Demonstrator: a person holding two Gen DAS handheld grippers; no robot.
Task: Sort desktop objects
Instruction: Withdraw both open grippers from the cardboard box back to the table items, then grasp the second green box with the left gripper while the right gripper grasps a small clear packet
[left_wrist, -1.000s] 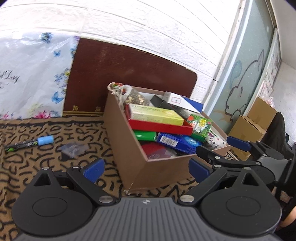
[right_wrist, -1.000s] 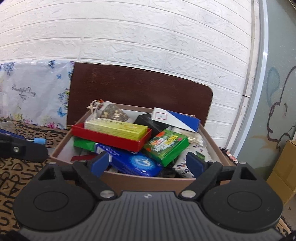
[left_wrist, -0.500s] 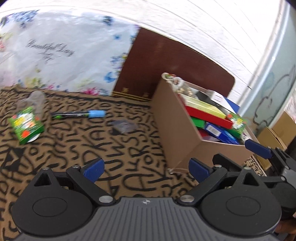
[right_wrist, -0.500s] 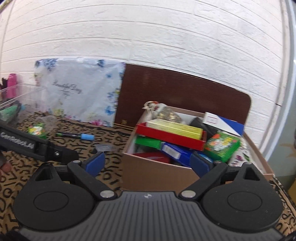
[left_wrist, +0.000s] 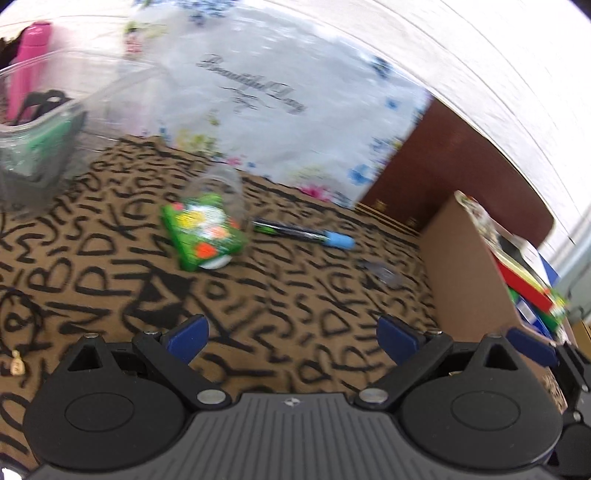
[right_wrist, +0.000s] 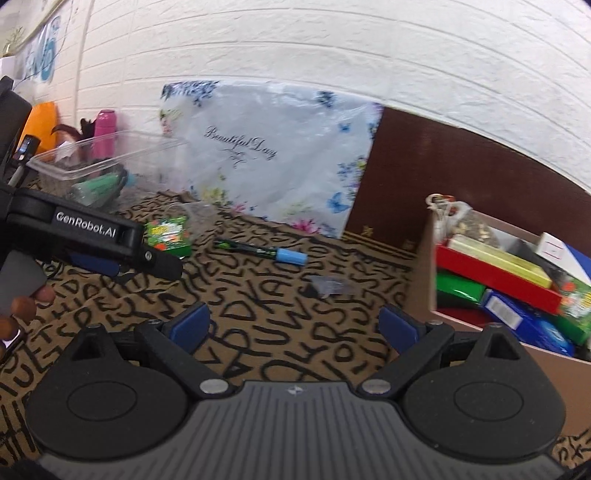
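Both grippers, left gripper (left_wrist: 290, 334) and right gripper (right_wrist: 293, 325), gape wide and empty, while the pen (right_wrist: 260, 251) lies crosswise mid-counter ahead, about equally near both, cardboard box (right_wrist: 491, 295) at the right edge.

Pen (right_wrist: 260, 251) is lying on worktop (right_wrist: 258, 332) between packet (right_wrist: 168, 235) at left and cardboard box (right_wrist: 421, 273) at right.
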